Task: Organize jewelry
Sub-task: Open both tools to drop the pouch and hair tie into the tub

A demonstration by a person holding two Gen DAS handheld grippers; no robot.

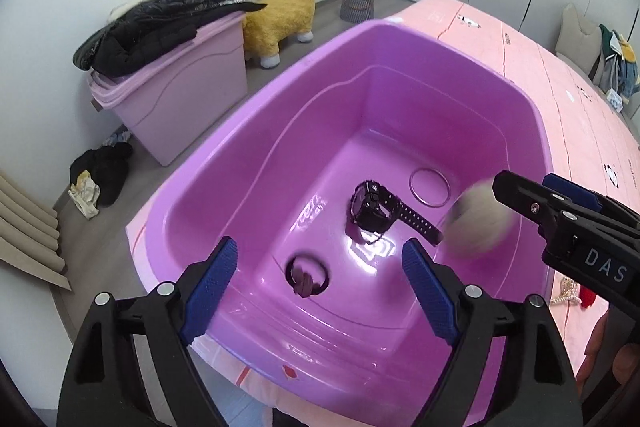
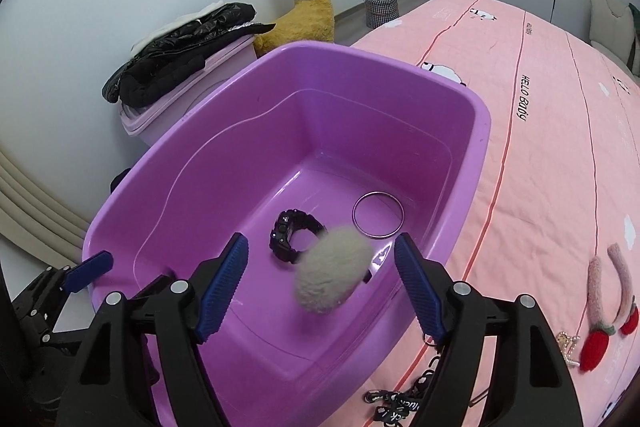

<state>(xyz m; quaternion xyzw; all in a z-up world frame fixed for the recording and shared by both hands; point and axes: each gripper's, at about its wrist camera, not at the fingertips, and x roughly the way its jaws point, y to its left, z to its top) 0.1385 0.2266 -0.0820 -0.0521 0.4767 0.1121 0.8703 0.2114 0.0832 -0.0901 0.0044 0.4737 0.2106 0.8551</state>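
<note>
Purple plastic tub [image 2: 472, 147] sits on the pink bed [image 2: 560, 147], both grippers angled steeply down over it. The left gripper [image 1: 320, 277] has its fingers spread wide and empty, a hair tie [image 1: 306, 277] below. The right gripper [image 2: 320, 277] is released too, a blurred fluffy pompom [image 2: 332, 269] loose between its fingers. At twelve o'clock lie a black watch [image 2: 290, 235] and a bangle [image 2: 378, 215].

Both wrist views look steeply into purple bin [image 1: 280, 131].
</note>
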